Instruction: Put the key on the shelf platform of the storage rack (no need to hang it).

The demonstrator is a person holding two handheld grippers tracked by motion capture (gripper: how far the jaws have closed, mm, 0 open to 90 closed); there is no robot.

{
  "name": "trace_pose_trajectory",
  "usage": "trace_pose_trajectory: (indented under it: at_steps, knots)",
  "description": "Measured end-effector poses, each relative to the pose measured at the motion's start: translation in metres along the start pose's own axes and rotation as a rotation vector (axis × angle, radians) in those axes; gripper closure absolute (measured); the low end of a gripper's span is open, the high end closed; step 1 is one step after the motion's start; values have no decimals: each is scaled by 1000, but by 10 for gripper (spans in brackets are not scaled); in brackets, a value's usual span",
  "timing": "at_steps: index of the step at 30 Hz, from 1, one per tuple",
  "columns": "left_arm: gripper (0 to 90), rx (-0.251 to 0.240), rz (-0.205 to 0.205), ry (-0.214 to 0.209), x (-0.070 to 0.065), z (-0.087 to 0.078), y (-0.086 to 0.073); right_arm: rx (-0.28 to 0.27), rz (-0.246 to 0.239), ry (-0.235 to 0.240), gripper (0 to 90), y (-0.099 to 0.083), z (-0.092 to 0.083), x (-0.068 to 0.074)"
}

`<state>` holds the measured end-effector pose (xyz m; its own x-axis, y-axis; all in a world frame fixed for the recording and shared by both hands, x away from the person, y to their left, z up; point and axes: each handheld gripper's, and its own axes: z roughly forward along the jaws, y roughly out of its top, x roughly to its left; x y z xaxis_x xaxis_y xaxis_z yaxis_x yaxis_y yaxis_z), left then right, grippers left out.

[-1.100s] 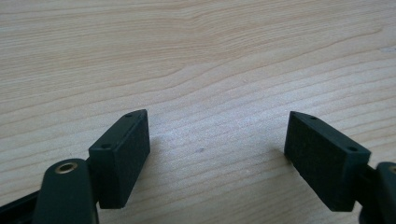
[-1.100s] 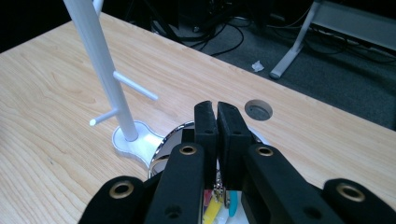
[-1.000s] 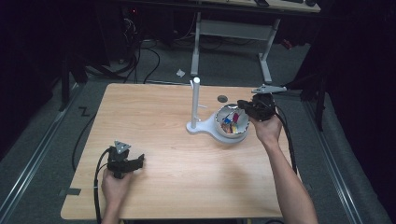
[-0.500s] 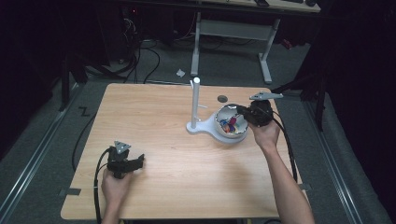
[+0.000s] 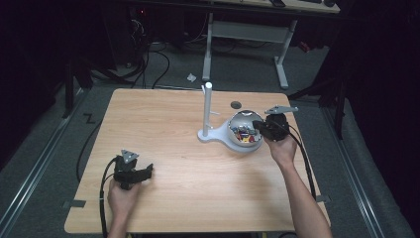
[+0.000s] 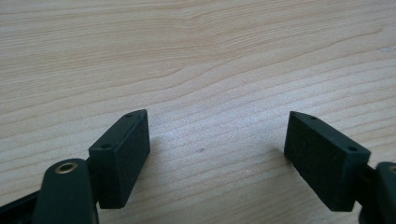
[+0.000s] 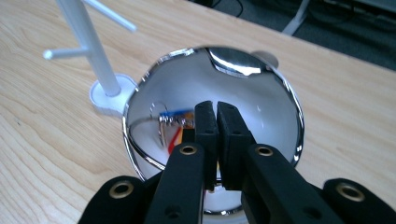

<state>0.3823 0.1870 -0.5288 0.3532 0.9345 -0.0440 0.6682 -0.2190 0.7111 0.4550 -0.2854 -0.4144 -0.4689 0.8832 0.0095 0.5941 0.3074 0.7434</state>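
Observation:
A shiny metal bowl (image 5: 236,119) stands right of the table's middle with small colourful pieces (image 5: 242,134) in it. My right gripper (image 5: 257,130) hangs at the bowl's right rim, jaws pointing into it. In the right gripper view its gripper (image 7: 217,105) is shut, pads together, with nothing visible between them, just above the bowl's mirrored wall (image 7: 261,98) and the coloured pieces (image 7: 175,121). My left gripper (image 5: 148,171) rests on the table's front left. In its own view the left gripper (image 6: 217,130) stands open wide over bare wood.
A white stand (image 5: 207,106) with a tall pole and side pegs rises right beside the bowl's left; its pole (image 7: 93,51) is close to the right gripper's path. A small dark disc (image 5: 236,104) lies behind the bowl. Cables trail off the table's front.
My right gripper has come down toward the bowl, jaws staying shut. The left hand and its gripper have kept still.

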Motion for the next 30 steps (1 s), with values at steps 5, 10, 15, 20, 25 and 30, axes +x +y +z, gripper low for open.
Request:
trace_pose_trajectory:
  at_steps: [5, 10, 15, 20, 25, 30]
  knots:
    - [228, 0, 1, 1, 0, 0, 0, 39, 7, -7, 880, -4, 5, -4]
    - [228, 0, 0, 0, 0, 0, 0, 72, 22, -2, 875, -7, 13, -6]
    - [228, 0, 1, 1, 0, 0, 0, 73, 44, 10, 744, -8, 16, -5]
    - [228, 0, 0, 0, 0, 0, 0, 53, 54, -1, 609, -7, 10, -5]
    - [228, 0, 1, 1, 0, 0, 0, 20, 81, -11, 529, -6, 1, -6]
    - [228, 1, 2, 2, 0, 0, 0, -11, 85, -21, 495, -4, -9, -7]
